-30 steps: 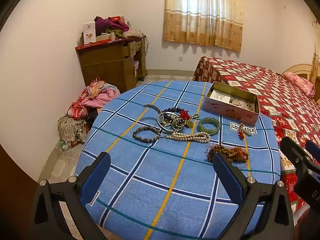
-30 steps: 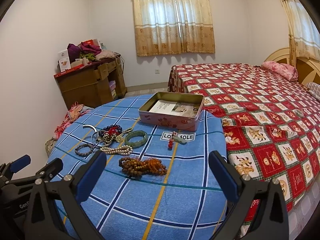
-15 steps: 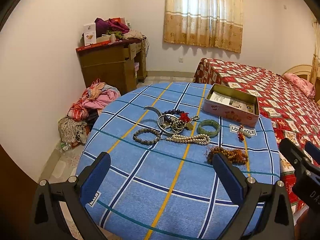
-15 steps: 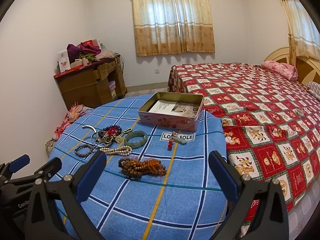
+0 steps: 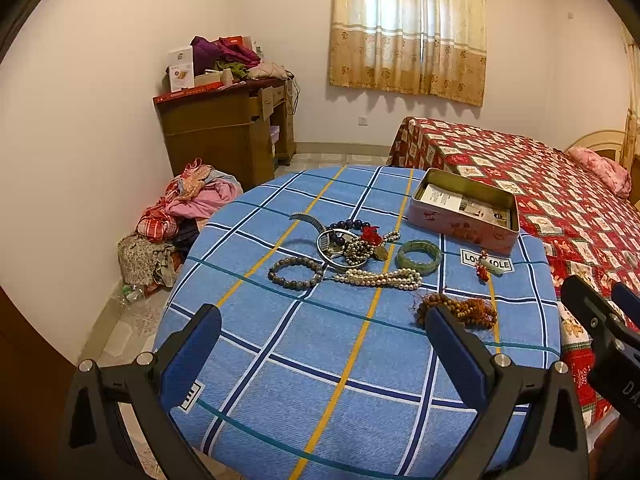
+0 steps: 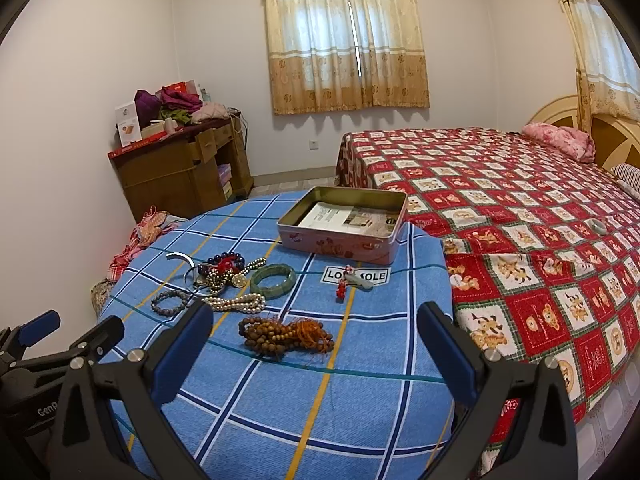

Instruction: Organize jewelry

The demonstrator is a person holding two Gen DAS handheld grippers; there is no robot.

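2 hand-held grippers, left and right, hover released above the table.

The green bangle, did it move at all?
No. The green bangle sits just left of the white label on the cloth, near the pink tin, same as before.

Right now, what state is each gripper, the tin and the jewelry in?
Left gripper: open, empty, above the table.
Right gripper: open, empty.
Tin: lid off, papers inside, no jewelry visible.
Wooden beads: bunched, loose on the cloth.
Pearls: loose, stretched out.
Green bangle: lying flat.
Desk drawer: pulled open.
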